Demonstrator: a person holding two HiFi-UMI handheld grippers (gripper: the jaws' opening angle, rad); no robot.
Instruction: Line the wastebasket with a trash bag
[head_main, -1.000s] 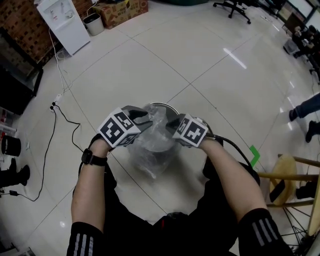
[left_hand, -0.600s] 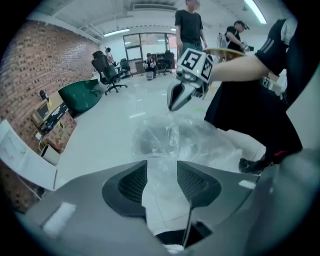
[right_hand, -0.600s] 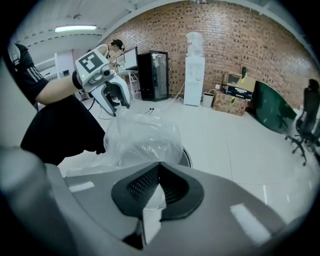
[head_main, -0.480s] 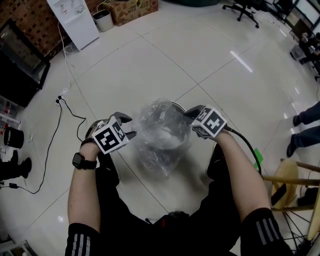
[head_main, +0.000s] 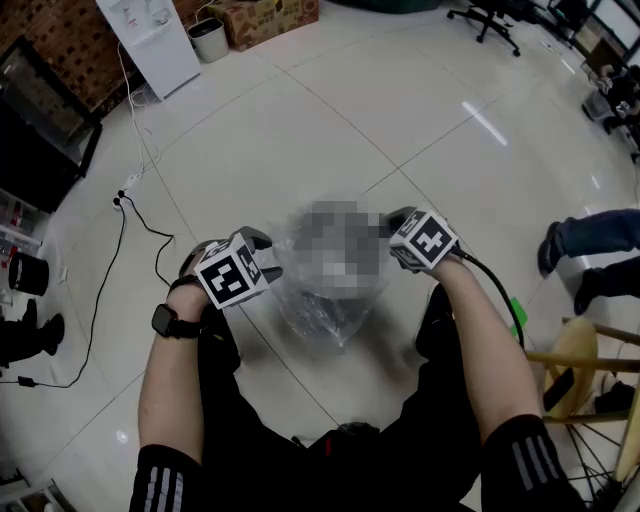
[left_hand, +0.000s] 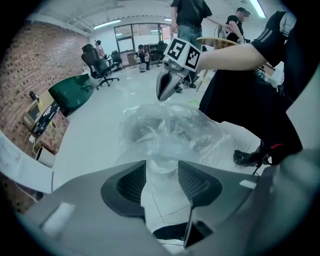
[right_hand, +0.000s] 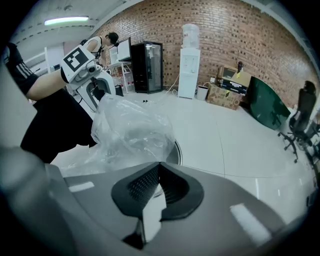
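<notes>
Floor: bin upright on tiles, between the two grippers, rim partly showing. Bag draped loose and puffed over bin, not yet tucked in. Right gripper closed at bag's right edge, likely pinching film to anchor it. Left gripper jaws apart, empty, just short of bag's left side; probably lining up fresh grip to spread mouth.

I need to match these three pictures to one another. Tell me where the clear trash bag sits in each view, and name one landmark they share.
Head view: trash bag at centre, its upper part under a blur patch.
Left gripper view: trash bag at centre.
Right gripper view: trash bag left of centre.
Shared landmark: brick wall, top left in the head view, left edge in the left gripper view, across the back in the right gripper view.
</notes>
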